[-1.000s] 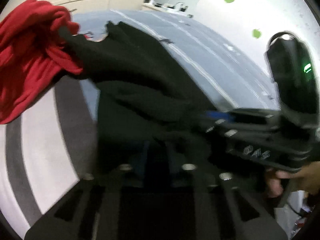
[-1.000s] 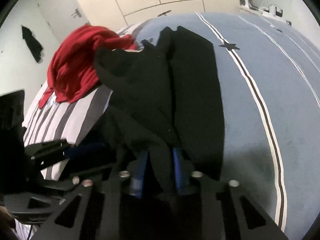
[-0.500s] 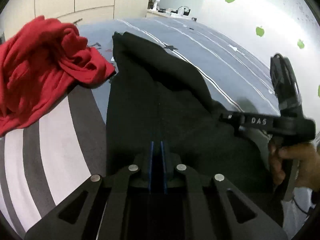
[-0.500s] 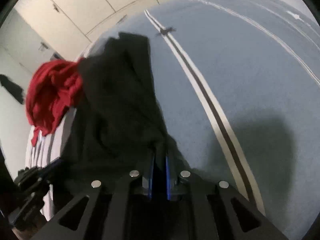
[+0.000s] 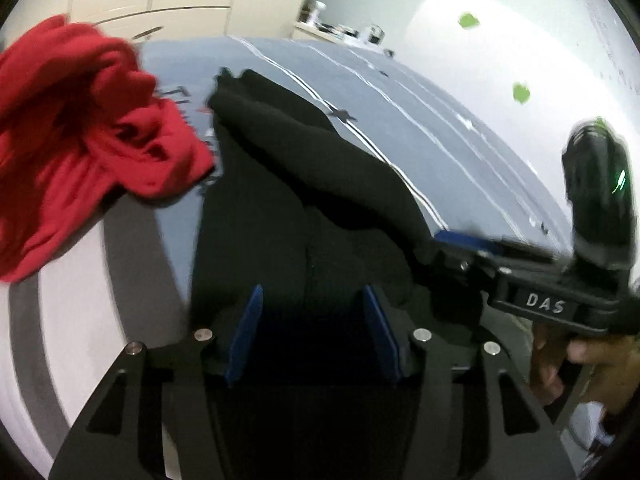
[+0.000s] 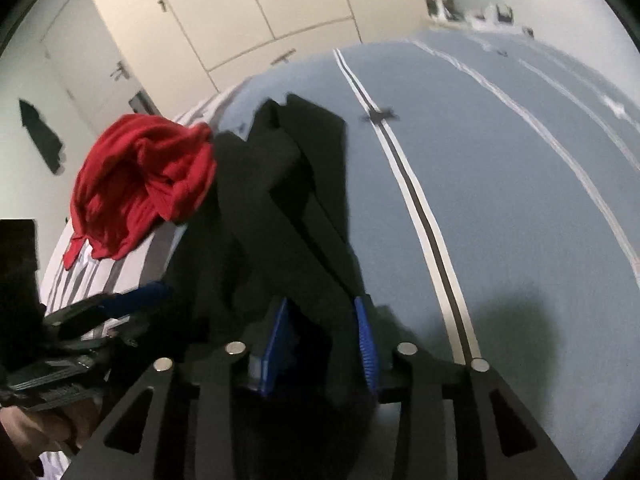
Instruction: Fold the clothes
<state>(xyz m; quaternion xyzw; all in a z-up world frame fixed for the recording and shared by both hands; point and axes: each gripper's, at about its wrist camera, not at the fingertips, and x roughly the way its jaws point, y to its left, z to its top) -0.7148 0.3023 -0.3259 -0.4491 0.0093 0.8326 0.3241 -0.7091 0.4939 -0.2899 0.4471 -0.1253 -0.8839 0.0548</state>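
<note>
A black garment [image 5: 288, 184] lies lengthwise on the blue bed cover, folded along its length; it also shows in the right wrist view [image 6: 280, 200]. My left gripper [image 5: 312, 320] is open, its blue pads apart over the garment's near edge. My right gripper [image 6: 320, 336] is open too, with black cloth lying loose between its pads. The right gripper [image 5: 472, 240] shows at the garment's right edge in the left wrist view. The left gripper [image 6: 132, 300] shows at the garment's left edge in the right wrist view.
A crumpled red garment [image 5: 76, 140] lies left of the black one, partly on a grey-and-white striped sheet [image 5: 72, 320]; it also shows in the right wrist view [image 6: 144, 184]. The blue cover [image 6: 500, 200] with white stripes stretches right. Cream wardrobes [image 6: 260, 12] stand behind.
Both grippers were shut on the black garment's near edge and have opened. The garment has settled onto the bed.
</note>
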